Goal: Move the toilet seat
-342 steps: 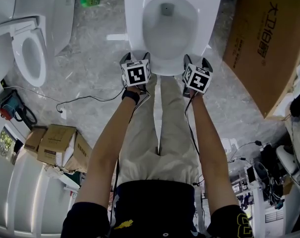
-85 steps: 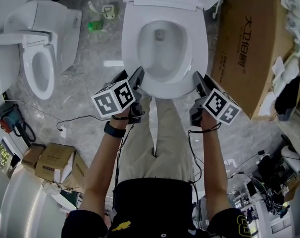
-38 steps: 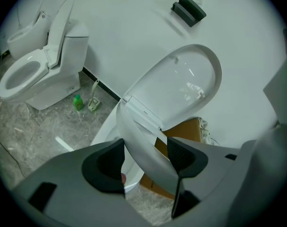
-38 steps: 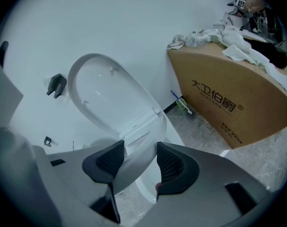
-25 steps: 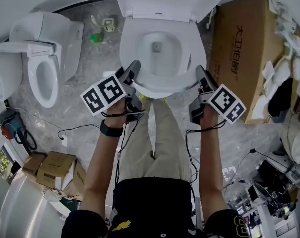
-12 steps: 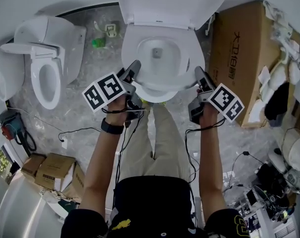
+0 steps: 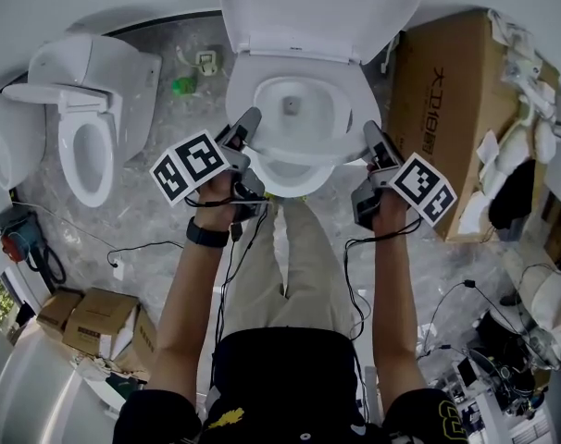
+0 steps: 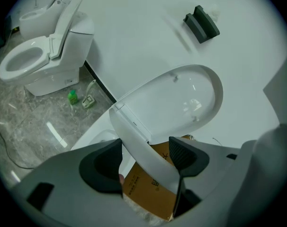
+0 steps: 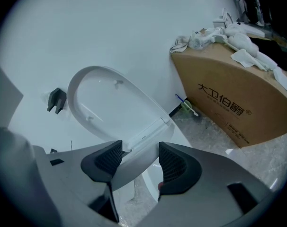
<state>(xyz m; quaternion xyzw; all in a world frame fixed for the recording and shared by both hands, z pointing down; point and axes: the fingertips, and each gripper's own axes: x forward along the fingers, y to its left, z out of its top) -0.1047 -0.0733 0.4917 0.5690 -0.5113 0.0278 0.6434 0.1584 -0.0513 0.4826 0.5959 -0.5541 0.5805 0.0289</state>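
Stands over a white toilet, feet close to the bowl (image 7: pixel 290 183), arms out and down. Holds the left gripper (image 7: pixel 242 128) at the left side of the toilet seat (image 7: pixel 304 154) and the right gripper (image 7: pixel 373 137) at its right side.

Catches the seat rim (image 8: pixel 148 150) between the pads of the left gripper (image 8: pixel 146 157), rim running slantwise through the gap and touching both sides. Does the same on the right gripper (image 9: pixel 139 162): seat edge (image 9: pixel 134 161) fills the space between its pads. Shows both pairs of jaws standing fairly wide, having just been opening, with the seat between them.

Keeps the seat tilted, front edge lifted clear of the bowl rim, hinged at the back below the lid (image 7: pixel 317 12). Leaves the lid upright against the white wall (image 8: pixel 181 98) (image 9: pixel 110 108).

Notes a cardboard box (image 7: pixel 447 109) just right of the toilet, cloths heaped on top (image 9: pixel 247 41). Notes a second toilet (image 7: pixel 81 109) well off to the left, lid up, and a small green bottle (image 7: pixel 182 85) on the grey marbled floor between the two.
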